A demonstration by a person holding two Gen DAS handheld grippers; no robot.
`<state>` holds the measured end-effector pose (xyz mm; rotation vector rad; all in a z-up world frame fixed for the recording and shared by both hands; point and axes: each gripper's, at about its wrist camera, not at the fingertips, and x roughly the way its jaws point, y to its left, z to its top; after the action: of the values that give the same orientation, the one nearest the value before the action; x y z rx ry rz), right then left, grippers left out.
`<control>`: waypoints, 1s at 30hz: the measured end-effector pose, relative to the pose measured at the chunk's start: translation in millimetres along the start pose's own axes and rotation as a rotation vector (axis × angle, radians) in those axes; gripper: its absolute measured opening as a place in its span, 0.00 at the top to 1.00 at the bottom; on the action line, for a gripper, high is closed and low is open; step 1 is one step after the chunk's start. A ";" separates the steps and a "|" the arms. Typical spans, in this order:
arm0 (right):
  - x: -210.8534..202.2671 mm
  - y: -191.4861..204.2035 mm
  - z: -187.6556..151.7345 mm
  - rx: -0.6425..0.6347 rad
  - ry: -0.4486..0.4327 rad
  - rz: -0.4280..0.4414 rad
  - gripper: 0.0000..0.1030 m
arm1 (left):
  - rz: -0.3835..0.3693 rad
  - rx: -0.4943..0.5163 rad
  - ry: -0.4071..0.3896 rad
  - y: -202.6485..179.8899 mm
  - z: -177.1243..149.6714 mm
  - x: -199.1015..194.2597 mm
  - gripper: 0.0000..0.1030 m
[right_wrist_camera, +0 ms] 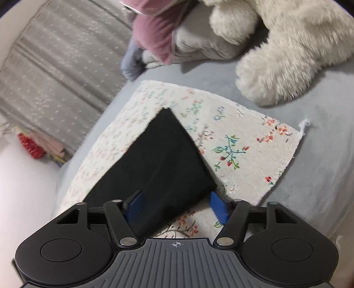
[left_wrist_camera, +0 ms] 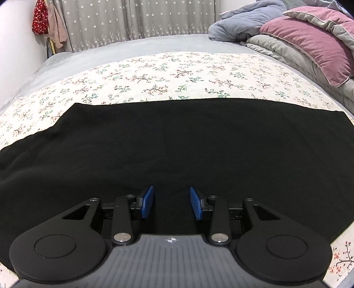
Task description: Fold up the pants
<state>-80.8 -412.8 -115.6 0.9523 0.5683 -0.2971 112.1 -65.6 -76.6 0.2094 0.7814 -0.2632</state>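
Note:
The black pants [left_wrist_camera: 168,141] lie flat in a wide band across a floral cloth [left_wrist_camera: 168,73] on the bed. My left gripper [left_wrist_camera: 172,203] is open, its blue pads [left_wrist_camera: 147,202] just above the pants' near part, holding nothing. In the right wrist view the pants [right_wrist_camera: 159,159] run away from me as a dark strip ending in a pointed corner. My right gripper [right_wrist_camera: 177,207] is open, its blue pads [right_wrist_camera: 219,207] on either side of the pants' near end, not closed on it.
A pink pillow [left_wrist_camera: 309,44] and piled grey and blue bedding [left_wrist_camera: 243,24] sit at the back right. A white plush toy [right_wrist_camera: 287,48] lies beyond the floral cloth [right_wrist_camera: 243,144]. Grey curtains [left_wrist_camera: 132,20] and hanging clothes [left_wrist_camera: 39,17] stand behind the bed.

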 end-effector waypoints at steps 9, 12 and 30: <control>21.2 16.4 -8.6 -0.039 -0.102 -0.101 0.48 | -0.019 0.003 -0.006 0.7 0.7 -0.4 0.61; 25.8 23.4 -11.8 -0.053 -0.126 -0.126 0.47 | -0.025 0.000 -0.011 1.8 0.9 -1.8 0.61; 56.2 204.5 -89.8 -0.813 -0.370 -0.127 0.90 | -0.193 -0.252 0.017 41.4 14.6 -1.4 0.57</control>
<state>33.6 -224.3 -49.2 0.0687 0.3528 -0.3090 133.7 -30.3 -61.9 -0.1023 0.8447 -0.3417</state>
